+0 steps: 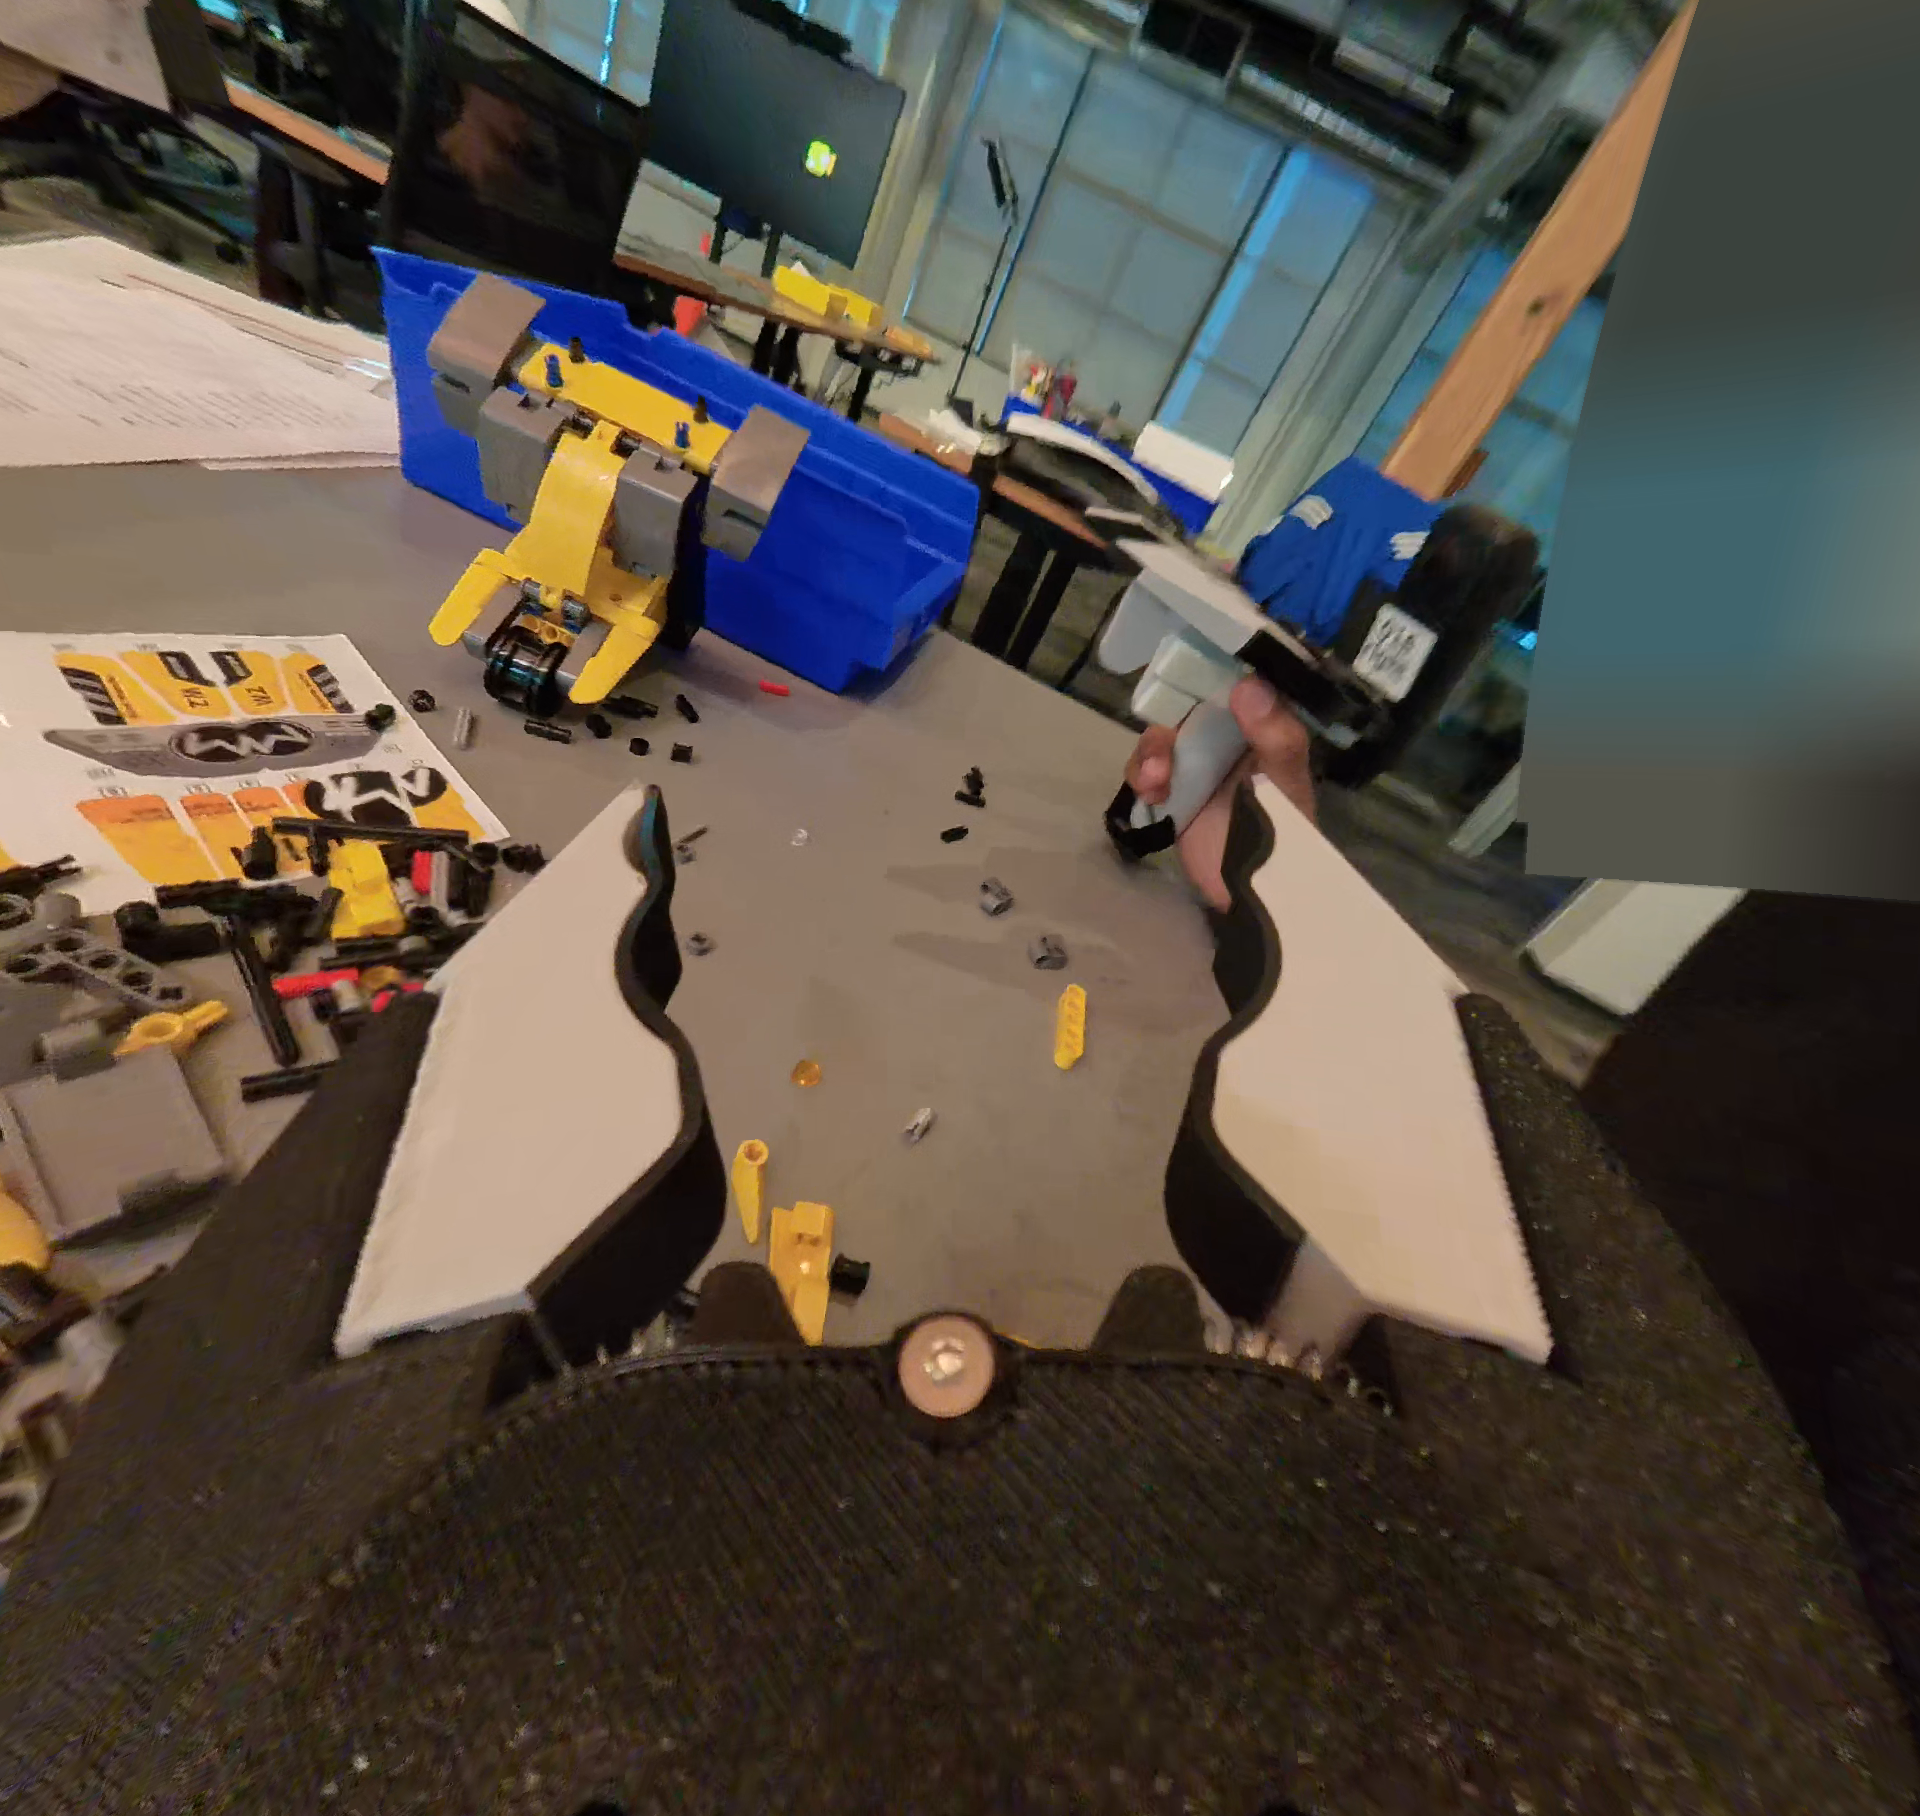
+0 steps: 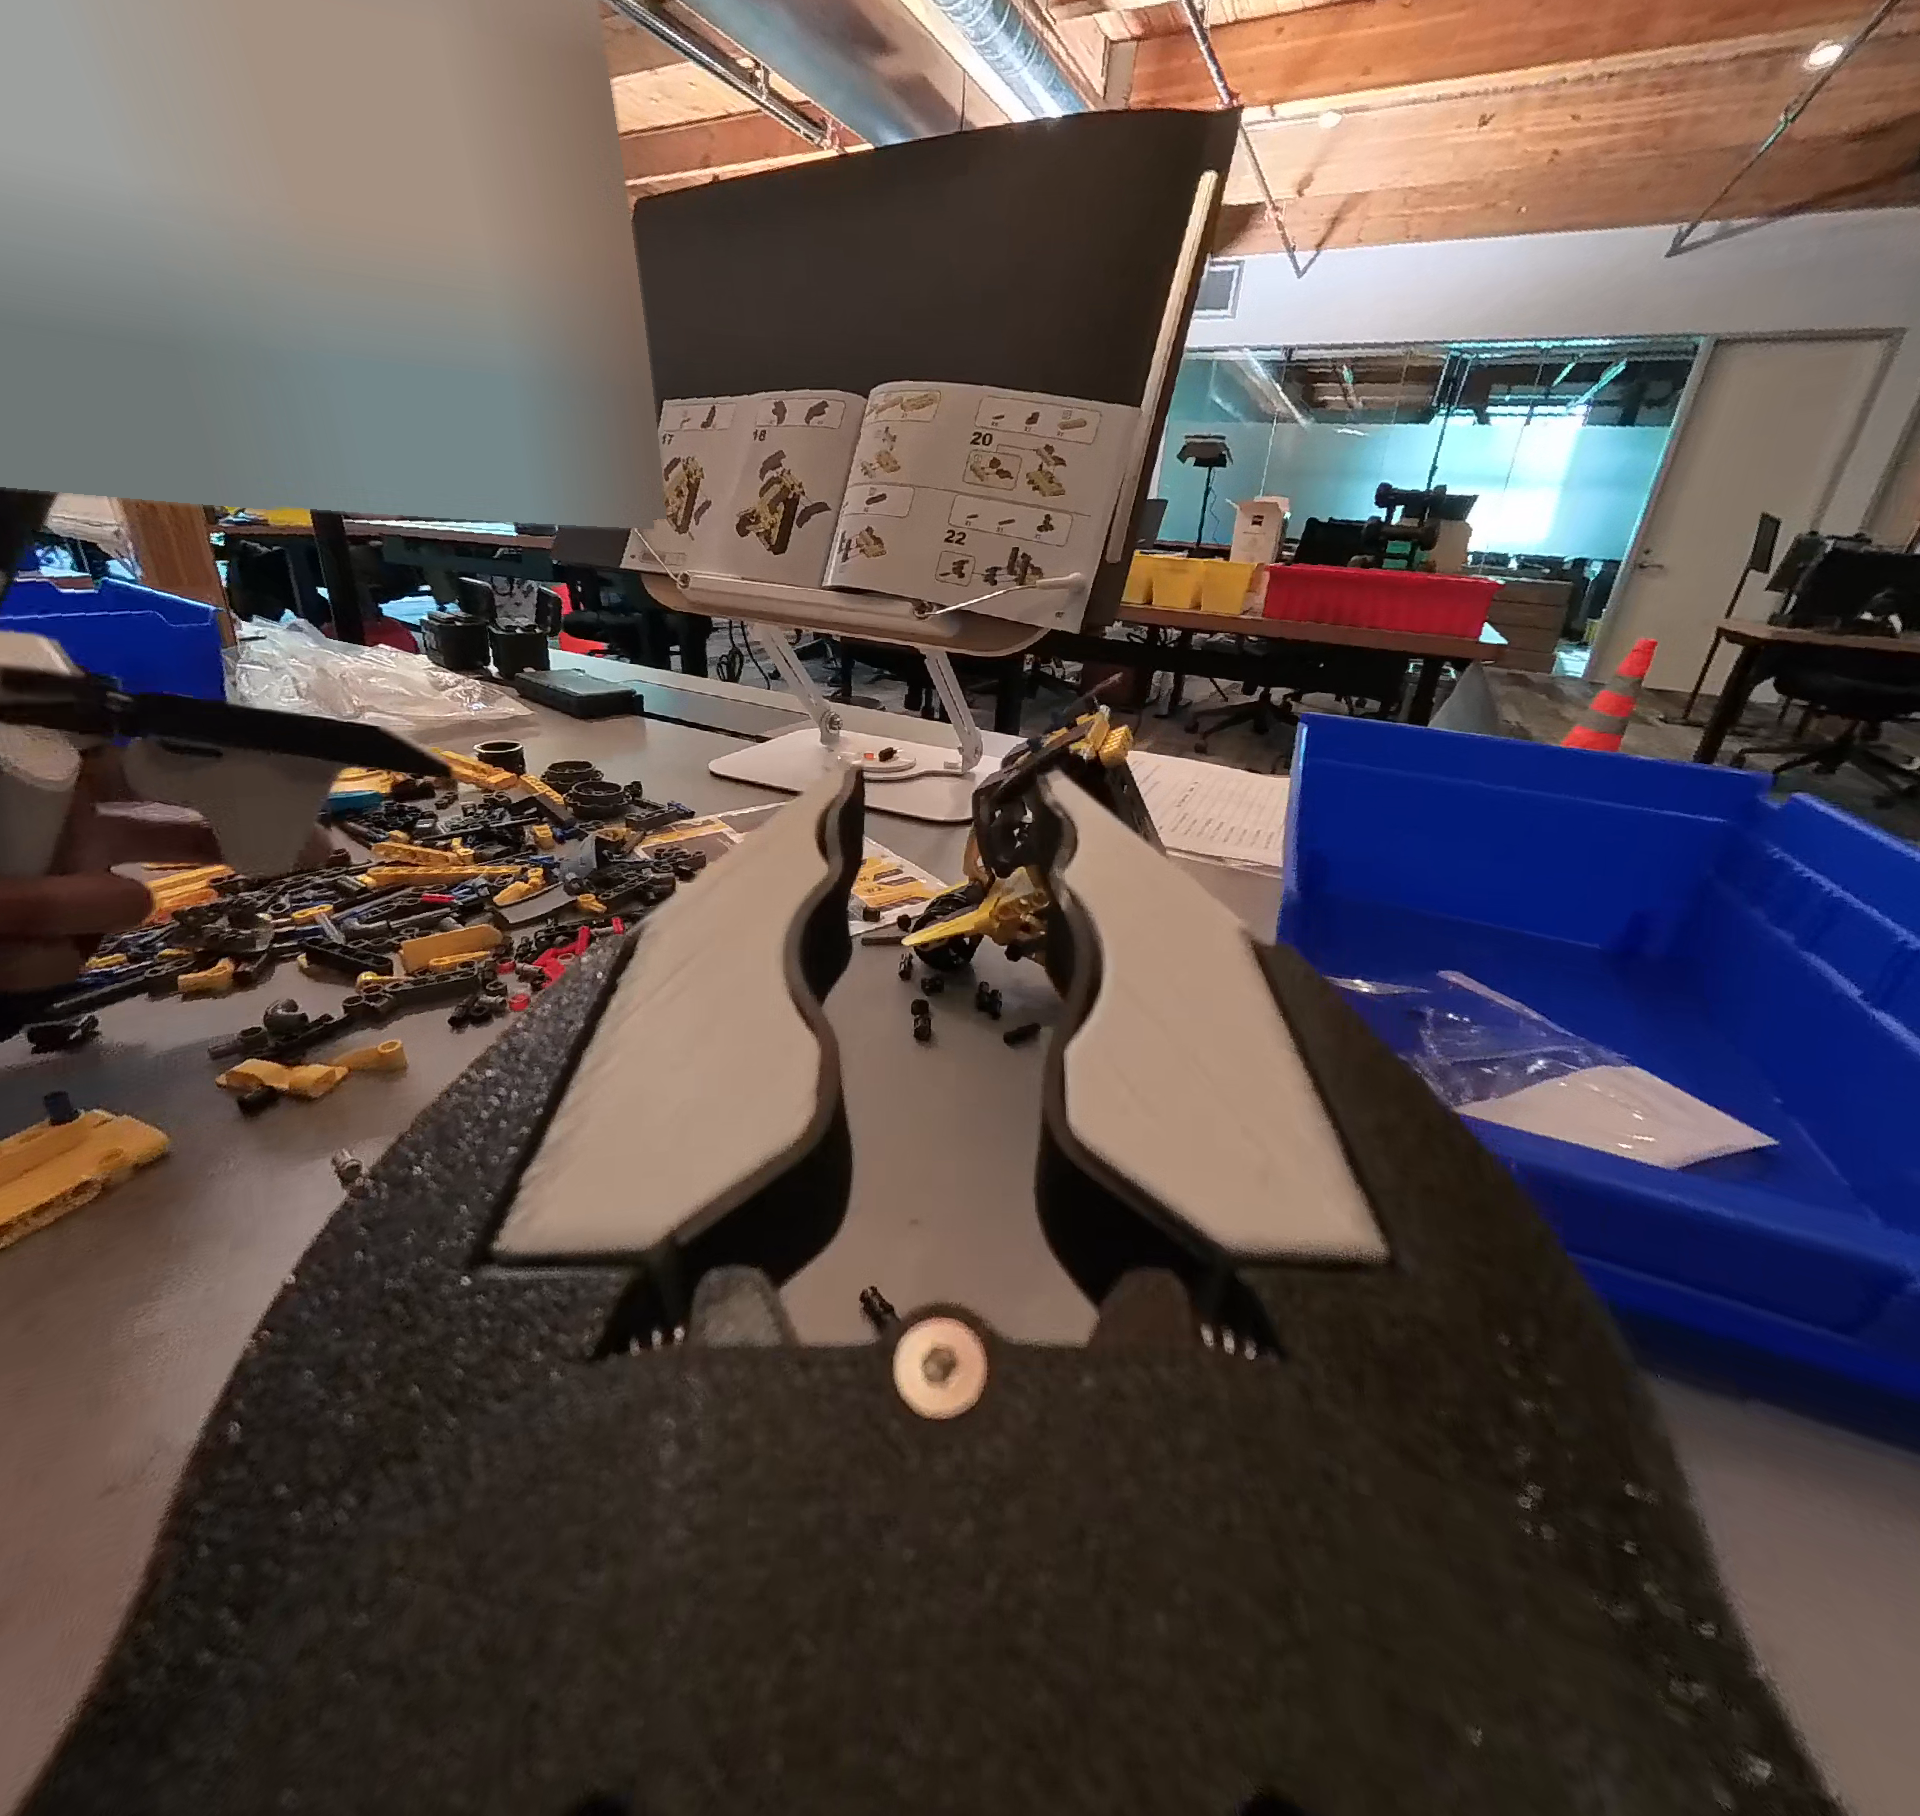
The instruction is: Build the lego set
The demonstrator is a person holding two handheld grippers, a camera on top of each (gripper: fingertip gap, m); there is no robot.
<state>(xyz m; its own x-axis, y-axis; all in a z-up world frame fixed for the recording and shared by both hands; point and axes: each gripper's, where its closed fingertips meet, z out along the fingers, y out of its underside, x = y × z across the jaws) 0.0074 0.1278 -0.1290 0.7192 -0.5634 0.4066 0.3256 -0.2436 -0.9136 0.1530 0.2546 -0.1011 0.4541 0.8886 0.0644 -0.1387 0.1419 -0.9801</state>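
My left gripper (image 1: 951,810) is open wide and empty, low over the grey table (image 1: 935,1174). Small loose pieces lie between its fingers: a yellow beam (image 1: 1070,1025), a yellow wedge piece (image 1: 802,1252) and an orange stud (image 1: 805,1072). A yellow and grey brick vehicle model (image 1: 587,530) leans against a blue bin (image 1: 852,561) ahead of it. My right gripper (image 2: 951,790) is open and empty, pointing at the same model (image 2: 987,919), which stands just beyond its fingertips. The right gripper also shows in the left wrist view (image 1: 1164,654), held by a hand.
A sticker sheet (image 1: 208,727) and a pile of black, yellow and grey pieces (image 1: 312,925) lie at the left. In the right wrist view the pile (image 2: 416,893) is left, the blue bin (image 2: 1558,945) right, and an open instruction booklet (image 2: 894,493) rests on a stand behind. Tip to tip, the grippers are about 20 centimeters apart.
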